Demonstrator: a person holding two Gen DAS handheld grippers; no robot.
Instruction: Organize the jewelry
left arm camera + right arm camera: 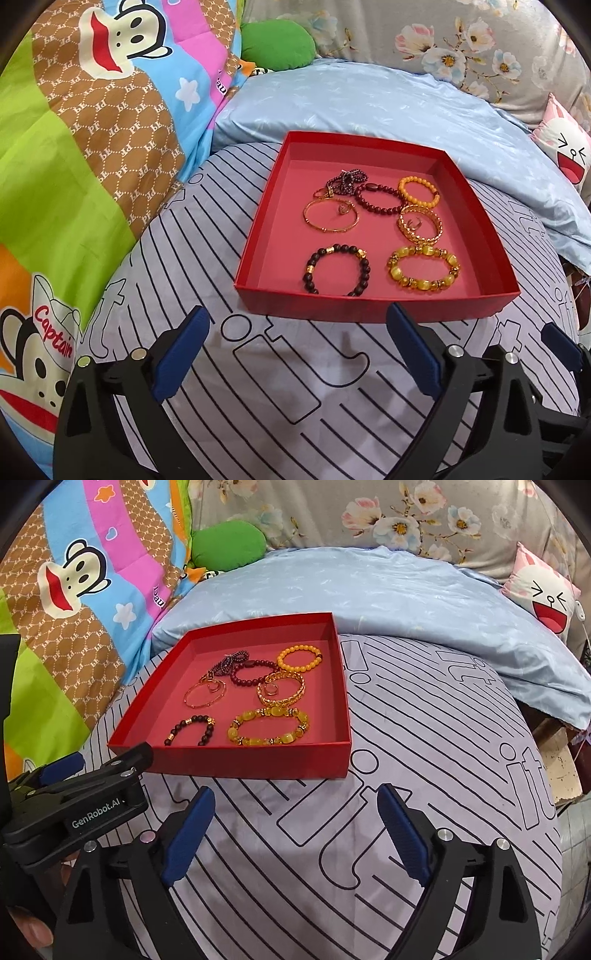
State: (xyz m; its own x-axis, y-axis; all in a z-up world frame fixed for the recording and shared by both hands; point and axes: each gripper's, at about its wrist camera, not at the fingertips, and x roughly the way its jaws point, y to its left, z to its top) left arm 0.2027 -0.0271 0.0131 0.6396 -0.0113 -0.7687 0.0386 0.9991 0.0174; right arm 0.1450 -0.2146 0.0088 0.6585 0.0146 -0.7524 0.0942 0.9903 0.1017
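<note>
A shallow red box point(258, 236) point(258, 760) sits on a striped grey bedsheet. Inside lie several bracelets: a dark bead bracelet point(338, 273) point(190, 731), a yellow stone bracelet point(423, 267) point(267, 725), a thin gold bangle point(330, 216) point(203, 694), a gold chain bracelet point(419, 223) point(282, 690), an orange bead bracelet point(419, 190) point(299, 657), a dark red bead bracelet point(380, 199) point(249, 674), and small rings. My left gripper point(299, 343) is open and empty in front of the box. My right gripper point(297, 827) is open and empty, in front of the box's right corner.
A cartoon monkey quilt point(92, 147) is piled at the left. A light blue duvet point(406, 107) lies behind the box, with a green cushion point(277, 46) and a pink rabbit pillow point(543, 598) beyond. The left gripper's body point(74, 812) shows at the right wrist view's lower left.
</note>
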